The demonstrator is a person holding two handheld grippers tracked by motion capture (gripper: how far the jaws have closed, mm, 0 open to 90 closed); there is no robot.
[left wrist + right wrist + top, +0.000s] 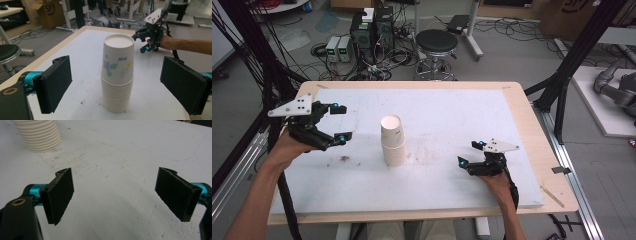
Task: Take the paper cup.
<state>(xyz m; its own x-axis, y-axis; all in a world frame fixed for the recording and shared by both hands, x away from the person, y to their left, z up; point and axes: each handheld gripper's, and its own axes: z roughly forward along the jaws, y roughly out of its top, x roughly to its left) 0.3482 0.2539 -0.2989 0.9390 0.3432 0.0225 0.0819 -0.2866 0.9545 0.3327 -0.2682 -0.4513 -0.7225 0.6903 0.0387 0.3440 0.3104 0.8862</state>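
A stack of upside-down white paper cups (pixel 392 141) stands near the middle of the white table top; the top cup (pixel 118 58) carries a flower drawing. My left gripper (pixel 340 123) hovers above the table to the left of the stack, pointed at it, jaws wide apart and nothing between them. In the left gripper view the stack stands beyond the two black pads (pixel 53 82), apart from both. My right gripper (pixel 470 153) rests low at the right of the table, open over bare surface (pixel 115 185), with the ribbed base of the stack (pixel 40 135) at the upper left.
The white board (pixel 452 115) lies on a wooden table (pixel 532 130). Behind the table stand a black stool (pixel 437 47), computer cases (pixel 372 30) and loose cables on the floor. Black frame posts (pixel 567 75) rise at both sides. Small dark smudges mark the board near the stack.
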